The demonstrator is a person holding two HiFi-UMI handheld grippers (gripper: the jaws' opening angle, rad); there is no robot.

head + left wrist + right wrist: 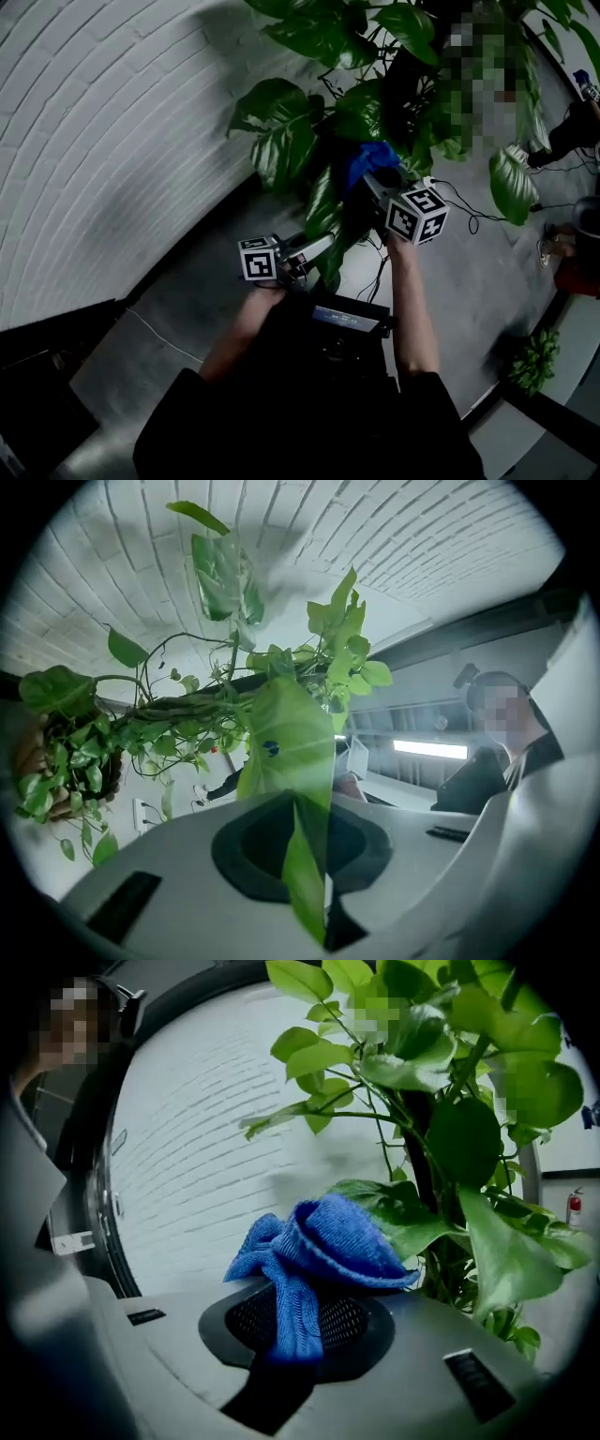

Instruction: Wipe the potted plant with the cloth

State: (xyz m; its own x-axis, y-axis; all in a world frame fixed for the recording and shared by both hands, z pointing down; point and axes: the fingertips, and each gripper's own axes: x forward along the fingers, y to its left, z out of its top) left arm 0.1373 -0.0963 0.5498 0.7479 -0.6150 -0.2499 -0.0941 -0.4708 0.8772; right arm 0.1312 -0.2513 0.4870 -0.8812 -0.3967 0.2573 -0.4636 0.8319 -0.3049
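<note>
The potted plant rises ahead of me with broad, glossy green leaves on a dark stem. My left gripper is shut on one long hanging leaf, which runs down between its jaws. My right gripper is raised higher, close to the foliage, and is shut on a bunched blue cloth. The cloth rests against a large leaf near the stem. The pot itself is hidden.
A white brick wall curves along the left. Black cables trail over the grey floor to the right of the plant. A person stands at the right edge, and a small plant sits low on the right.
</note>
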